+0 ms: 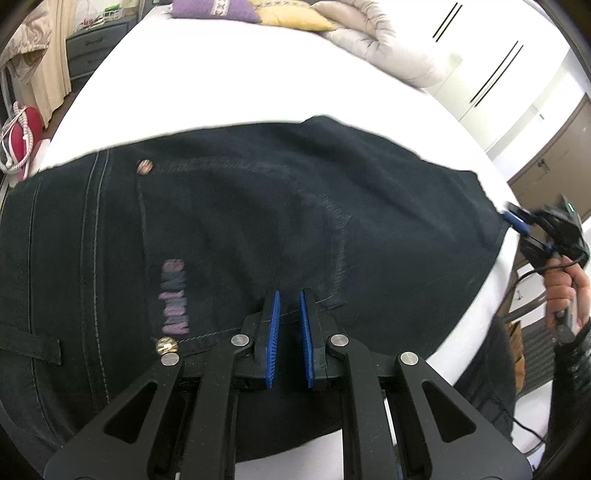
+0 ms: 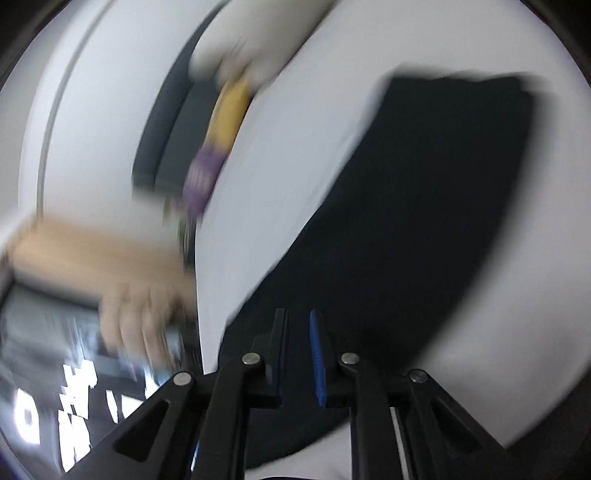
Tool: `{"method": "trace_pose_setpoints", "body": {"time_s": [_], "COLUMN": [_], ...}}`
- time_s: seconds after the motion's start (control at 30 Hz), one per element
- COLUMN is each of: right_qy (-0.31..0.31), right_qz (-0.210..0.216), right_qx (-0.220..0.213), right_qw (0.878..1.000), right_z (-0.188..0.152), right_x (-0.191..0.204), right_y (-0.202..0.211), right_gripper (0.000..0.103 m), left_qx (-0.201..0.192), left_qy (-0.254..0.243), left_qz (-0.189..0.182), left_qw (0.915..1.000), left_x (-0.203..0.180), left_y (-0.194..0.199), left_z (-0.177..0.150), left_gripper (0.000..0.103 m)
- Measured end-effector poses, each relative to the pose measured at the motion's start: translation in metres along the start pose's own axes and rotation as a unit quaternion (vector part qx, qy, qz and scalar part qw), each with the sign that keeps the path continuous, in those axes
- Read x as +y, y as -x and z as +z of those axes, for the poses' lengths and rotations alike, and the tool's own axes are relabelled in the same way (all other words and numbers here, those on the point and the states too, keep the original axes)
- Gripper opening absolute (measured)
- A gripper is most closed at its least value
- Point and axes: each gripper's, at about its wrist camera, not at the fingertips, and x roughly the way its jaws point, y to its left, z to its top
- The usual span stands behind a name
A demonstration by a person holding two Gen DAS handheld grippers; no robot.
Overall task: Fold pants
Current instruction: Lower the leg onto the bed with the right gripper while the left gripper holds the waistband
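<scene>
Dark pants [image 1: 258, 221] lie spread across the white bed [image 1: 221, 74], with a pocket seam, a metal button and pink lettering facing up. My left gripper [image 1: 288, 306] is shut on the pants at a stitched edge, and dark fabric fills the narrow gap between its blue pads. My right gripper [image 1: 517, 221] is at the pants' right edge, carried by a hand [image 1: 565, 291]. The right wrist view is motion-blurred. In it the right gripper [image 2: 298, 325] shows a narrow gap with nothing pinched, above the pants [image 2: 424, 203].
A purple pillow [image 1: 214, 9], a yellow pillow [image 1: 291, 18] and a beige duvet [image 1: 380, 40] lie at the head of the bed. A grey dresser [image 1: 88, 51] and a red bag [image 1: 22, 125] are at the left. White wardrobe doors [image 1: 498, 55] stand at the right.
</scene>
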Motion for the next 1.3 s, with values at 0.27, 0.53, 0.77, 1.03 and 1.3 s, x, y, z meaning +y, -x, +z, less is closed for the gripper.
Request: {"method": "trace_pose_setpoints", "body": {"time_s": [0.27,0.53,0.77,1.03,1.3], "right_qy": [-0.042,-0.069,-0.072,-0.005,-0.080], "right_qz": [-0.082,-0.076,-0.046,0.001,-0.023], "right_qx": [0.107,-0.050,-0.097,0.095,-0.061], "right_qw": [0.990,0.993,0.992,0.995,0.995], "right_z": [0.055,0.134,0.110,0.010,0.095], "right_x": [-0.025,-0.070,-0.056,-0.039,-0.101], "right_y": [-0.112,-0.083,-0.023,-0.083,-0.028], "right_gripper": [0.000,0.000,0.007,0.000,0.000], "left_qx": [-0.010,0.011,0.010,0.035,0.036], "left_qy": [-0.009,0.012,0.000,-0.069,-0.043], "left_qz": [0.004,-0.002,0.008,0.000,-0.020], "left_qw": [0.9999,0.9999,0.9999,0.9970,0.9982], "left_x": [-0.004,0.017,0.003,-0.048,-0.023], "left_y": [-0.001,-0.029,-0.019,-0.049,-0.053], "left_z": [0.027,0.021,0.023,0.040,0.034], "left_gripper": [0.010,0.010,0.010,0.010,0.010]}}
